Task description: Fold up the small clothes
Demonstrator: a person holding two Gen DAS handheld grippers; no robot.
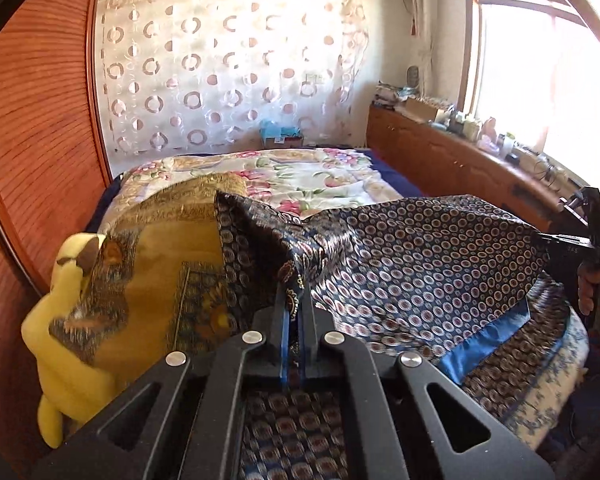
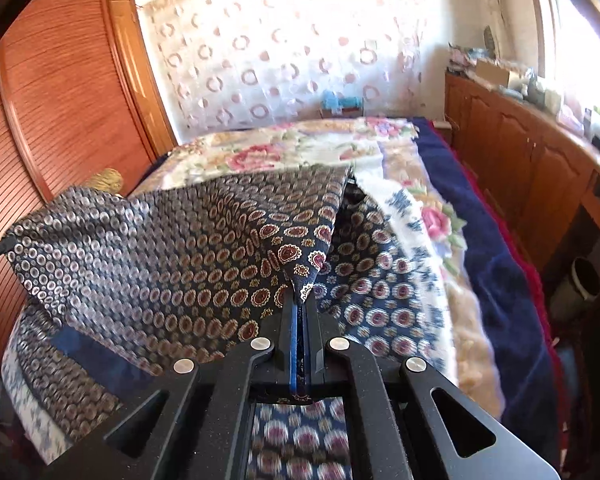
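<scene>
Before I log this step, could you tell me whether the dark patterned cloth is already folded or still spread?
Spread, not folded: the patterned cloth hangs stretched between the left gripper and the right gripper, each shut on a corner.

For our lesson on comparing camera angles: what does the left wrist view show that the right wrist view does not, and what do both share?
Only the left wrist view shows the yellow plush toy, the gold patterned cloth and the bright window. Only the right wrist view shows the dark bin on the floor by the cabinets. Both show the navy patterned cloth pinched by the left gripper and right gripper, the floral bedspread and the circle-patterned curtain.
</scene>
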